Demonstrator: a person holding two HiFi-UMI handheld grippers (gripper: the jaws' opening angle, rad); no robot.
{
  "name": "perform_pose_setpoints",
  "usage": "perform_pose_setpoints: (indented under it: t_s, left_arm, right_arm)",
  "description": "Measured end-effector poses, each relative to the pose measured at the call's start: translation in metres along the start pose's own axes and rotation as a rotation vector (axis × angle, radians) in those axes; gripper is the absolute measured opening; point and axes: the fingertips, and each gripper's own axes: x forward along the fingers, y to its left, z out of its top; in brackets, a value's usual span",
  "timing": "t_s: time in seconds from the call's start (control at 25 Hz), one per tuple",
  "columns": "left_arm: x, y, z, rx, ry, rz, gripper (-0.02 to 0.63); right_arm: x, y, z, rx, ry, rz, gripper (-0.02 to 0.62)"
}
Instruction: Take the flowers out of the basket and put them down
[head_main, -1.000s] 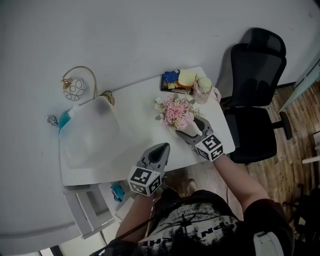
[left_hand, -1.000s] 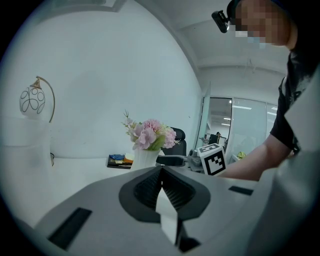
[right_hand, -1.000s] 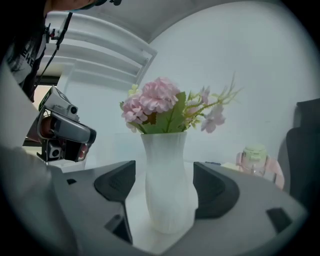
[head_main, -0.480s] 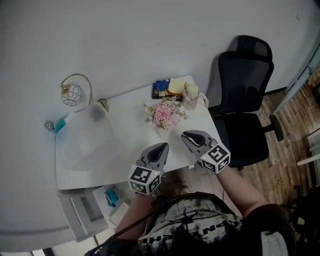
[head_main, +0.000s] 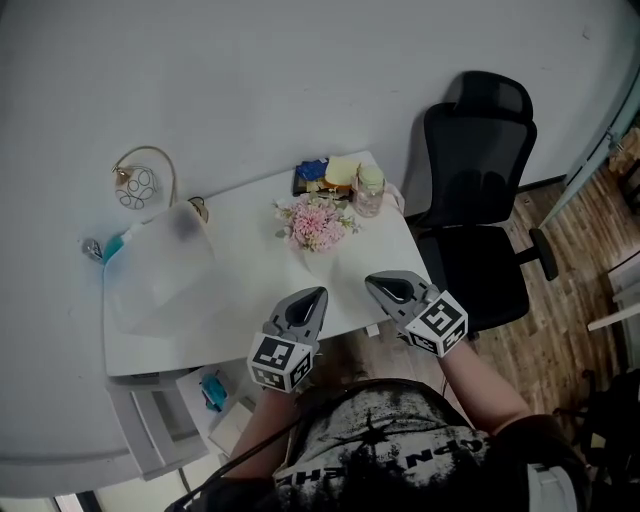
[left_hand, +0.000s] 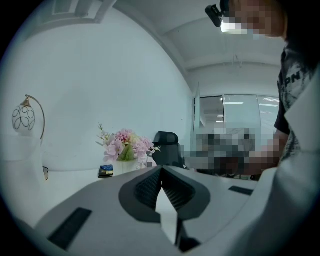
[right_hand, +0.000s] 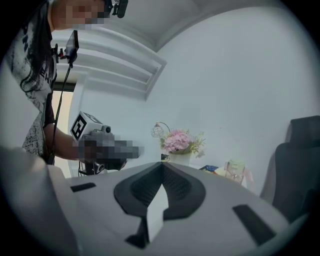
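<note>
Pink flower bunch in white pot (head_main: 316, 224) stands on white surface (head_main: 240, 290) at your 12 o'clock. Left gripper (head_main: 313, 295) jaws shut, empty; right gripper (head_main: 377, 283) jaws just closed, empty. Hold both well clear of it.

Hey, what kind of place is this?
Probably an office: a black swivel chair stands beside a small white table on wood-look flooring, and the left gripper view shows glass partitions in the background.

Left gripper (head_main: 316, 293) jaws together, empty; right gripper (head_main: 373, 282) just closed, empty.
</note>
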Motion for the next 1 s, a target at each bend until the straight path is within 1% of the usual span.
perform_pose_setpoints:
  t_s: [0.2, 0.4, 1.0]
  left_arm:
    - [-0.003, -0.004, -0.003, 0.004, 0.006, 0.011, 0.012]
    - [-0.006, -0.006, -0.008, 0.010, 0.023, 0.018, 0.013]
    - [-0.002, -0.001, -0.011, 0.024, 0.042, 0.022, 0.012]
  right_arm:
    - [-0.006, 0.002, -0.003, -0.001, 0.016, -0.019, 0.017]
    - [-0.006, 0.005, -0.012, -0.007, 0.033, -0.011, 0.016]
    - [0.006, 0.012, -0.002, -0.034, 0.028, 0.027, 0.015]
